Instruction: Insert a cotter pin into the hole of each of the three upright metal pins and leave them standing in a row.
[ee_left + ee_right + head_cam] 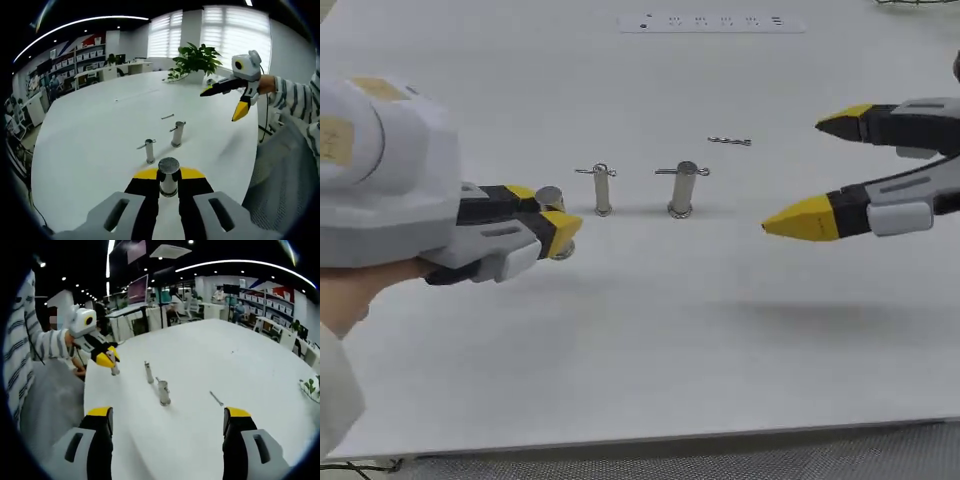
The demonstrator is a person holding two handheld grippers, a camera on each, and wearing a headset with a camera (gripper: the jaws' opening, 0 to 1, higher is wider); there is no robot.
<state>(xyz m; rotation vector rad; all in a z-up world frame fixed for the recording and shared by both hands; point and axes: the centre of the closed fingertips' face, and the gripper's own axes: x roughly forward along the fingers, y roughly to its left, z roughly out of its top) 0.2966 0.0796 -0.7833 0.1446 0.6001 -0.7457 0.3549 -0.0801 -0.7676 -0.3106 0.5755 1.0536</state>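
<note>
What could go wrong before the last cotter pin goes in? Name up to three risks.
1. The loose cotter pin is thin and lies flat on the table; the open right gripper may push it away rather than grip it.
2. The left gripper clamps the third metal pin below its head, where the two standing pins carry their cotter pins, so the jaws may cover the hole.
3. That gripper sits close to the nearest standing pin and could topple it.

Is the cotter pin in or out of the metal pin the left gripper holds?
Out: the held metal pin shows nothing through it, and one cotter pin lies loose on the table.
</note>
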